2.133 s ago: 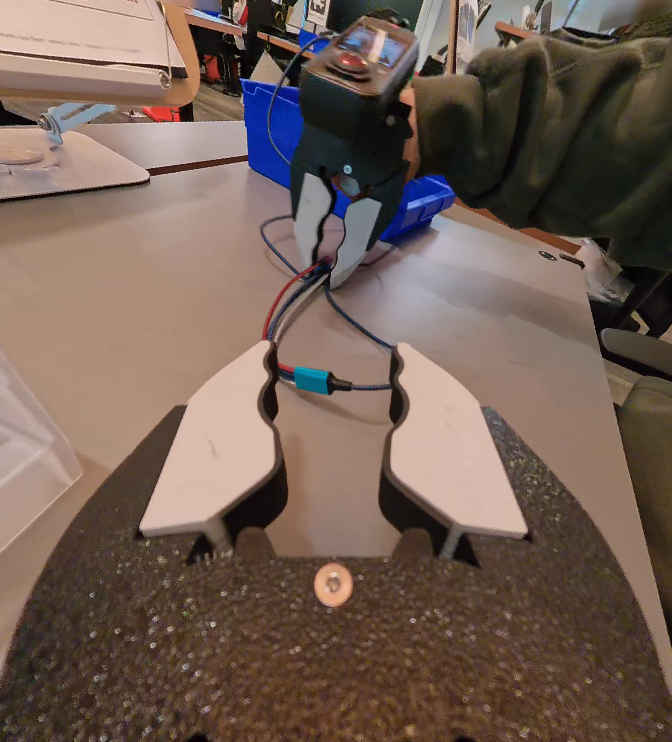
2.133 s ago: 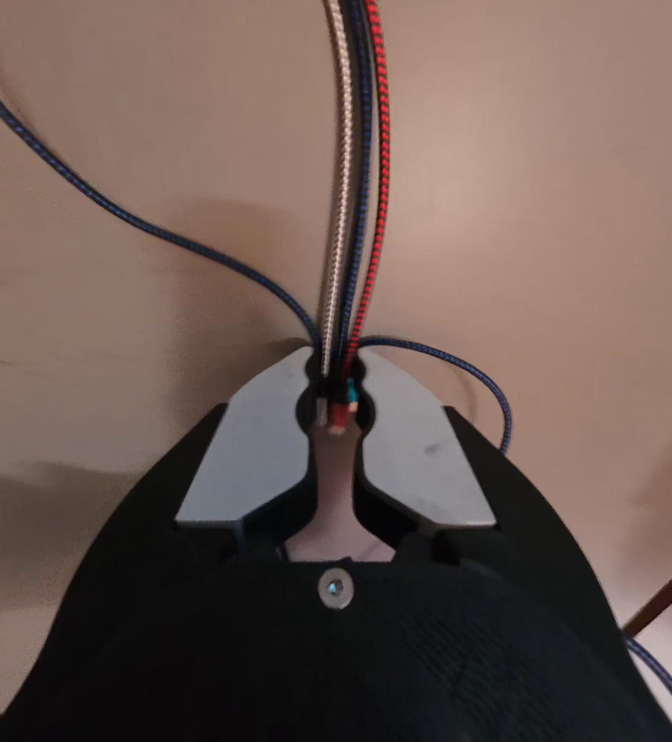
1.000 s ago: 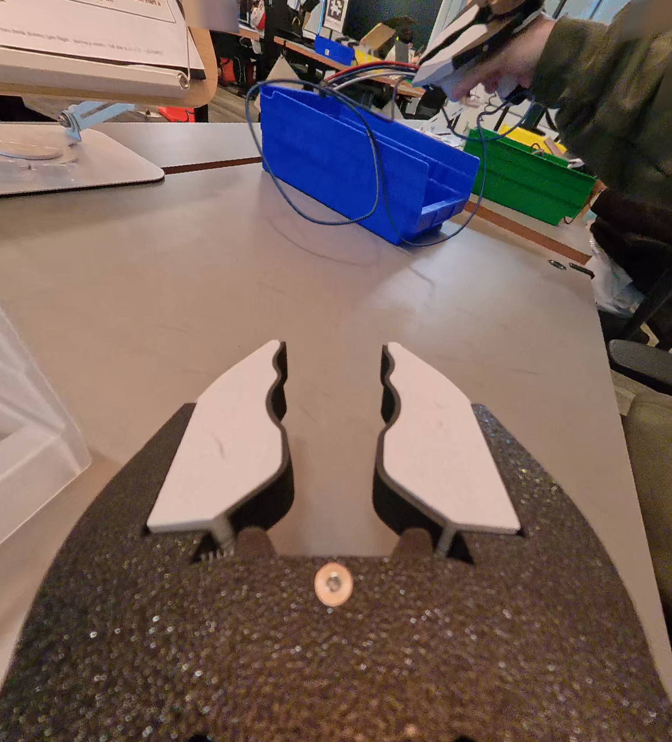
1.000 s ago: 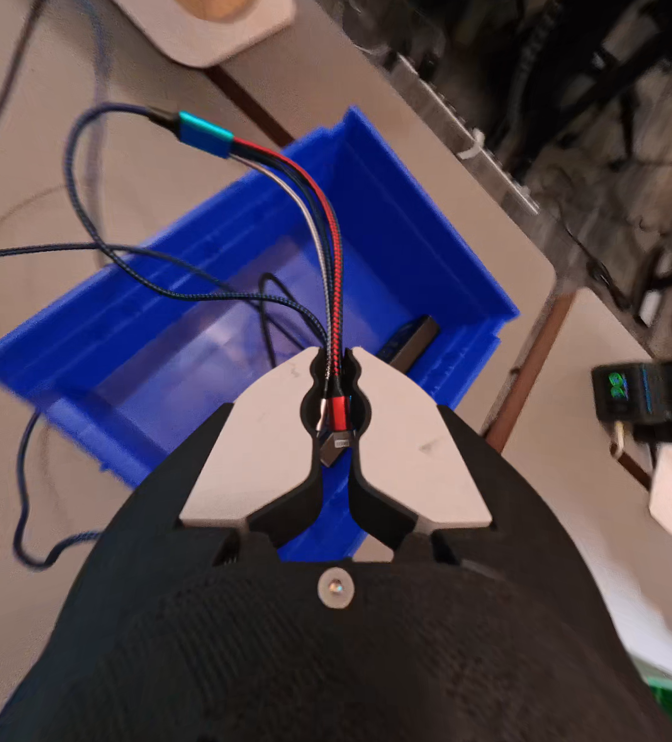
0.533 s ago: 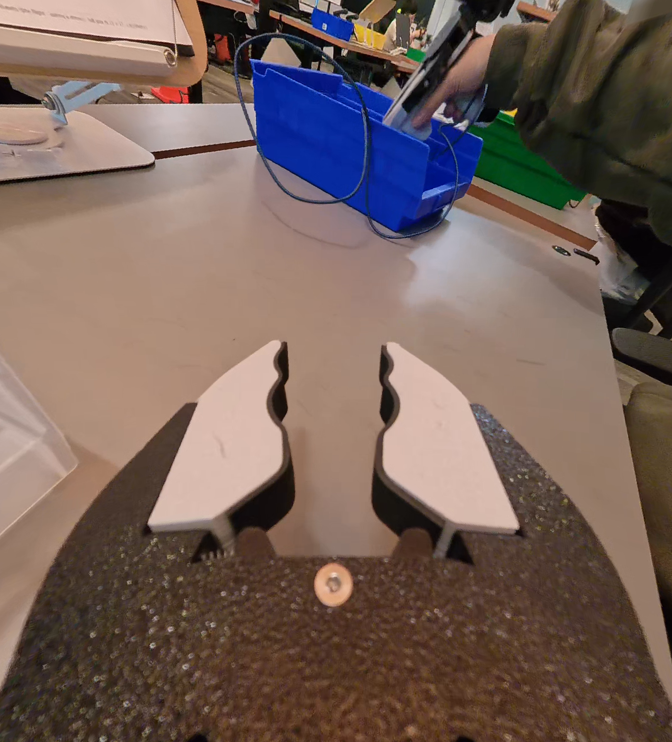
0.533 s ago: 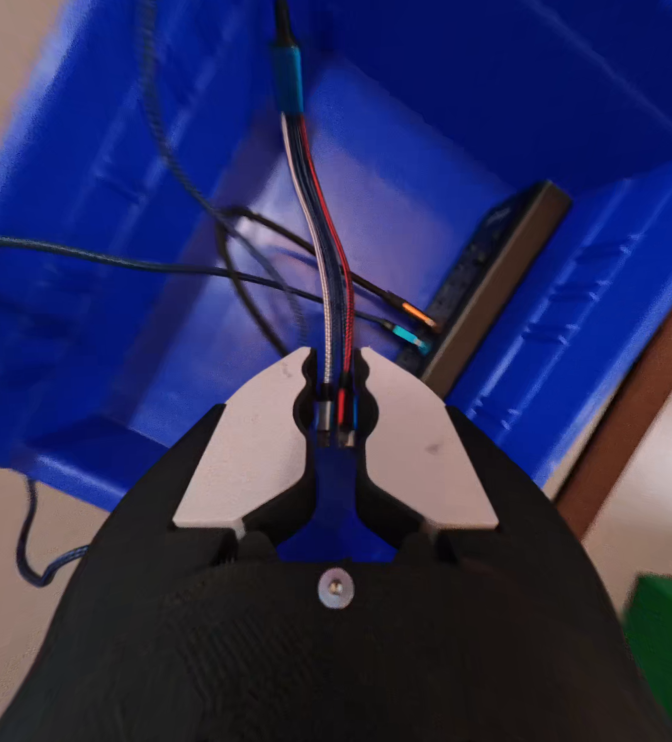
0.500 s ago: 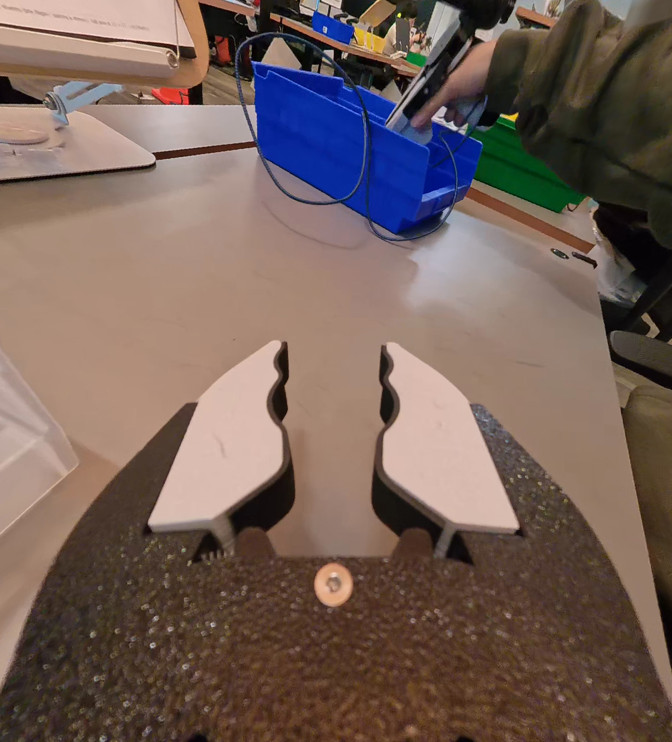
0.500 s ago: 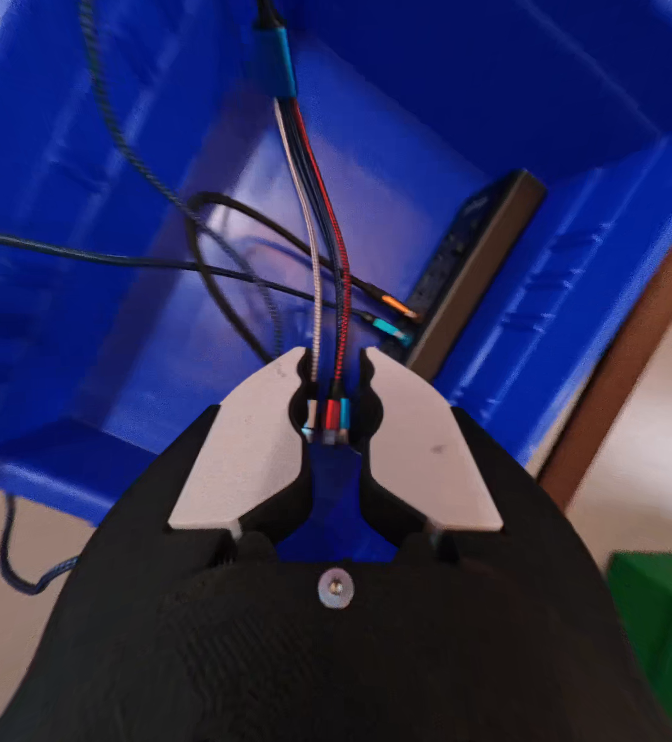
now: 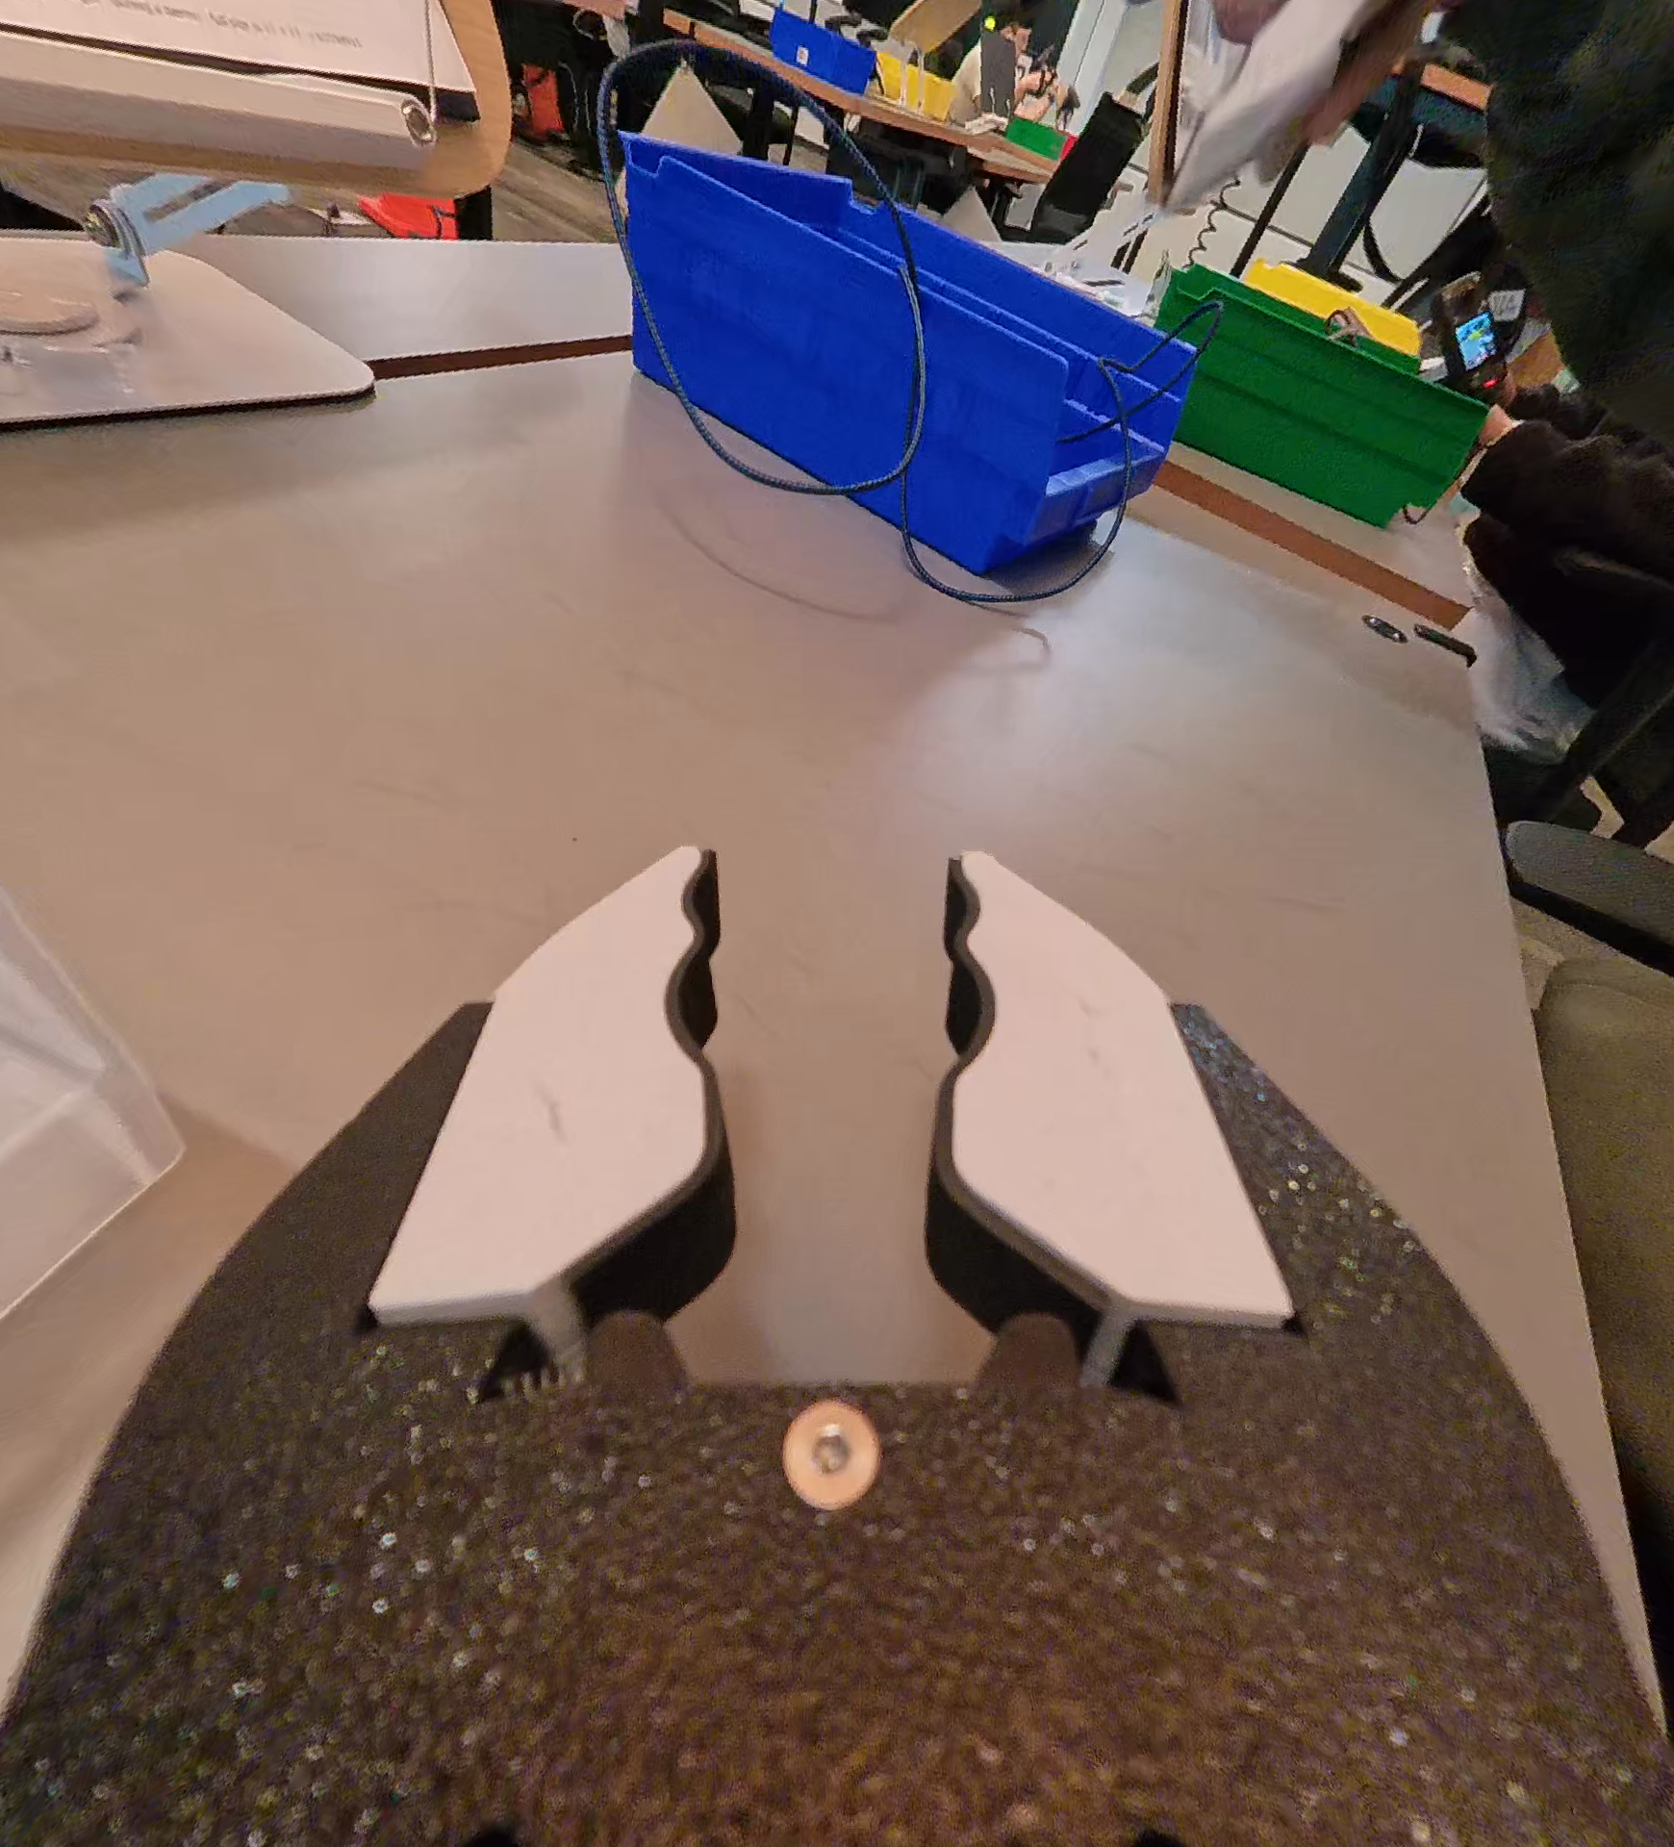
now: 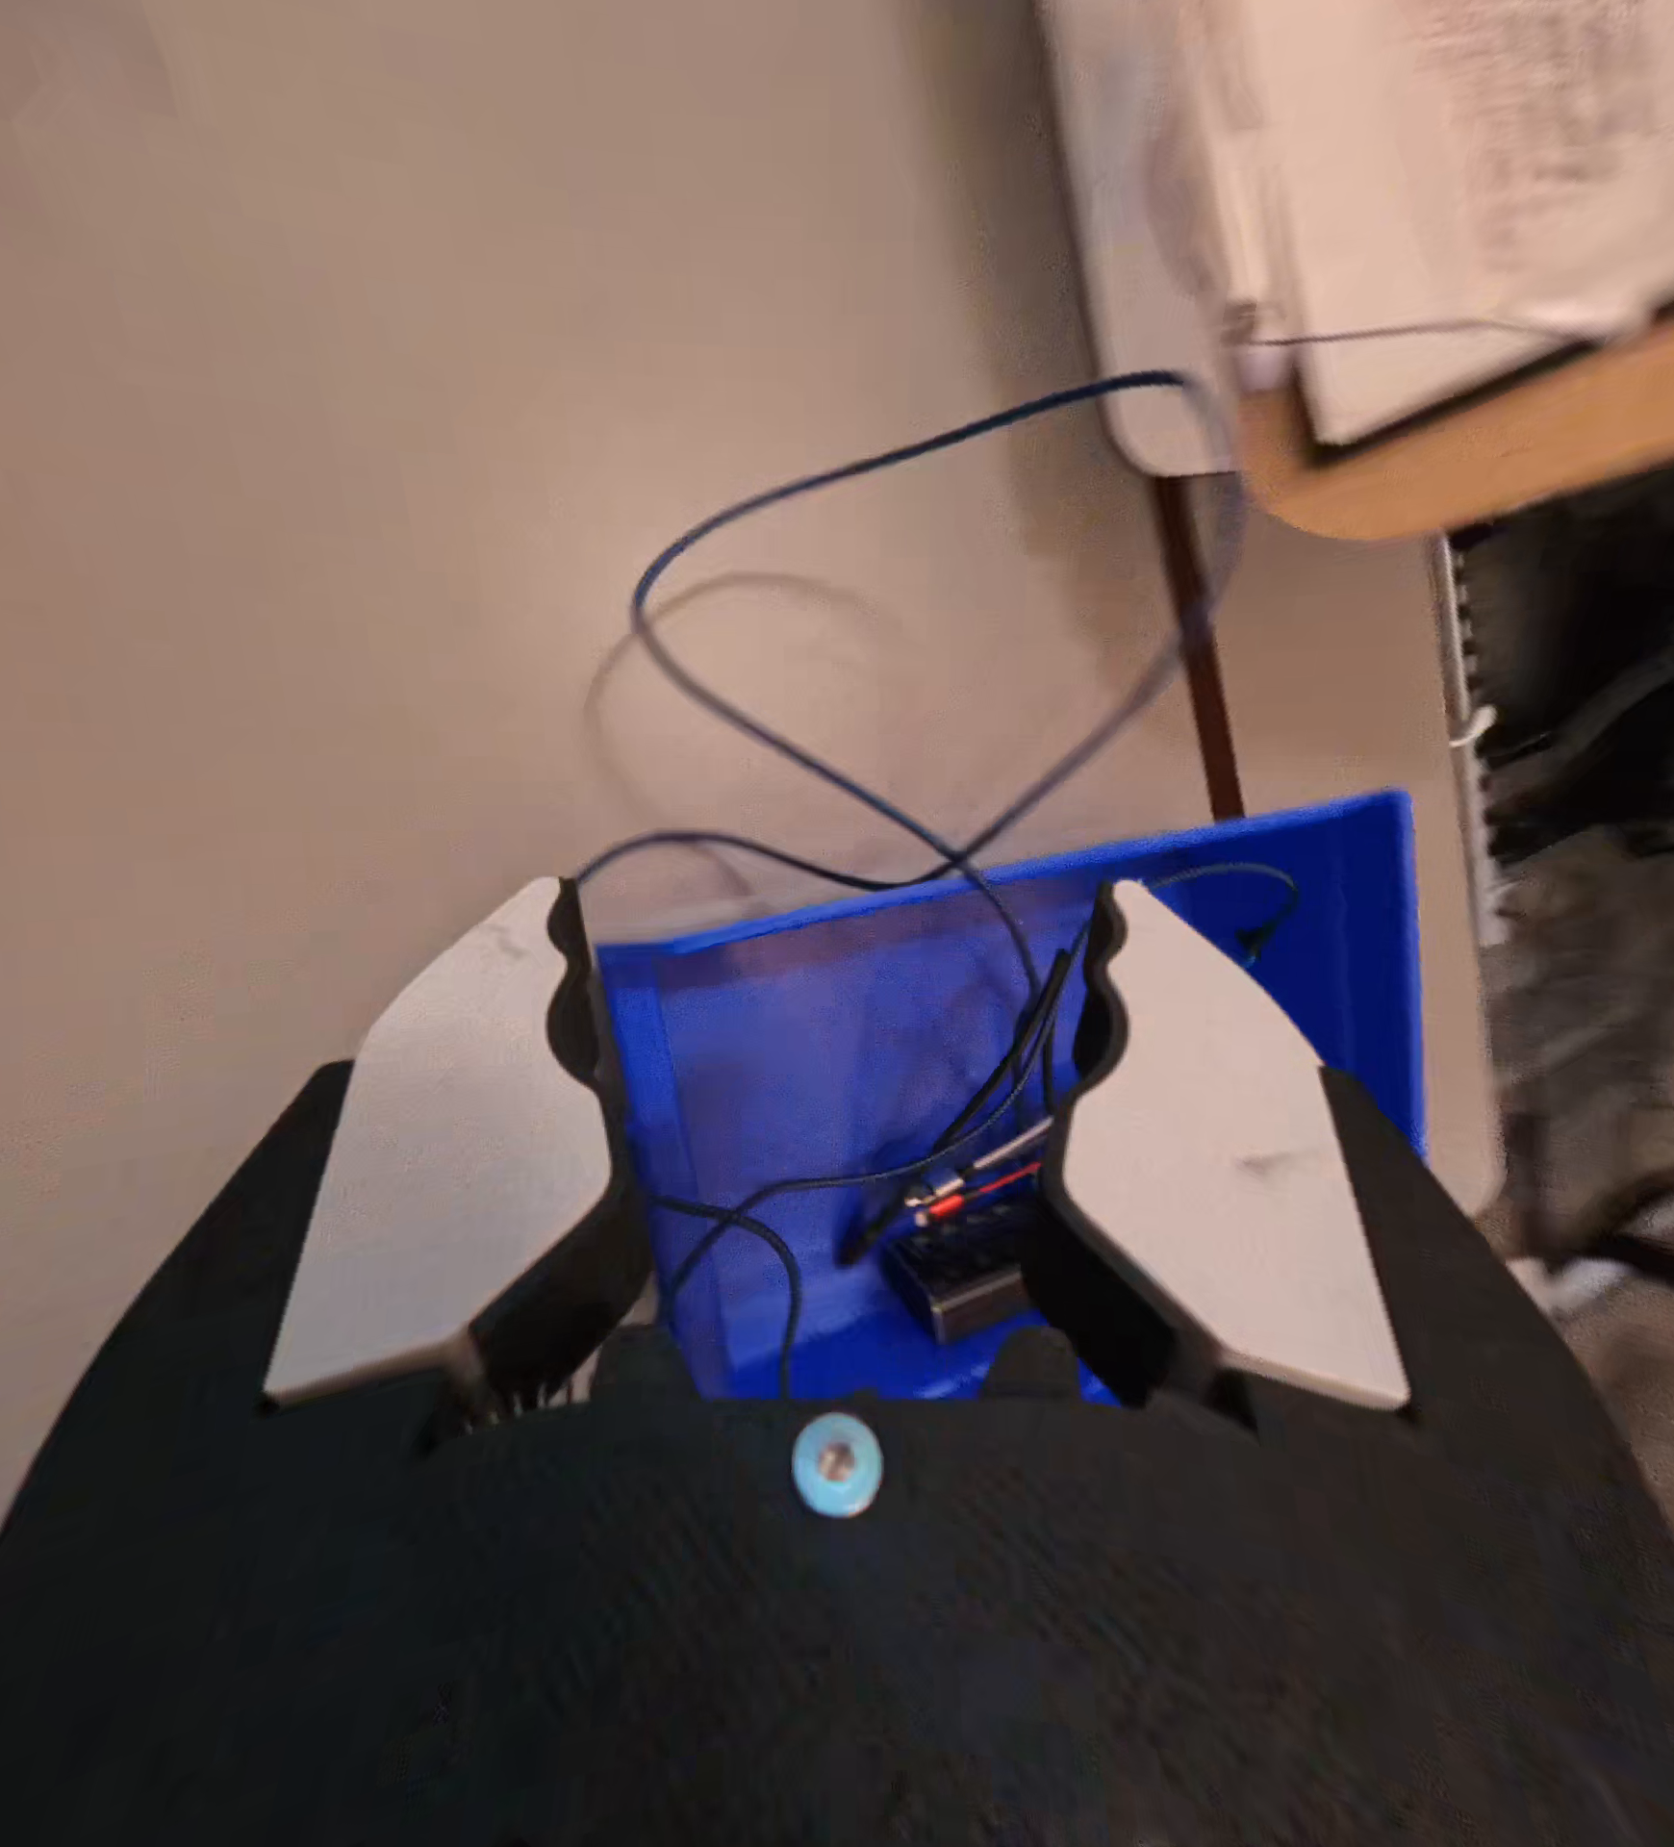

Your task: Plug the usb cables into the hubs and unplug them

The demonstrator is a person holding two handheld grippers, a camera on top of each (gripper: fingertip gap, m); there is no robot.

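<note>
The blue bin (image 9: 873, 350) stands at the far side of the table. A dark blue braided USB cable (image 9: 913, 470) loops out over its side onto the table. My left gripper (image 9: 828, 865) is open and empty, low over the table and well short of the bin. My right gripper (image 10: 838, 900) is wide open and empty above the bin (image 10: 1363, 949). Inside the bin lie a dark hub (image 10: 973, 1289) and the cable's red and silver plug ends (image 10: 963, 1189). The cable (image 10: 813, 700) loops out onto the table. The right gripper shows blurred at the top right of the left wrist view (image 9: 1253, 110).
A clear plastic box (image 9: 13, 1149) sits at the left edge. A silver stand base (image 9: 163, 340) holding a board is at the far left. A green bin (image 9: 1313, 400) is behind the blue one. A chair (image 9: 1653, 1099) stands beyond the table's right edge. Some 35 cm of space lies between my two pairs of fingers. From the right gripper's tips to the dark hub (image 10: 973, 1289) is close to 20 cm.
My right gripper carried the plug ends from the table into the blue bin, opened, let them go and rose away. My left gripper stayed open and nearly still.
</note>
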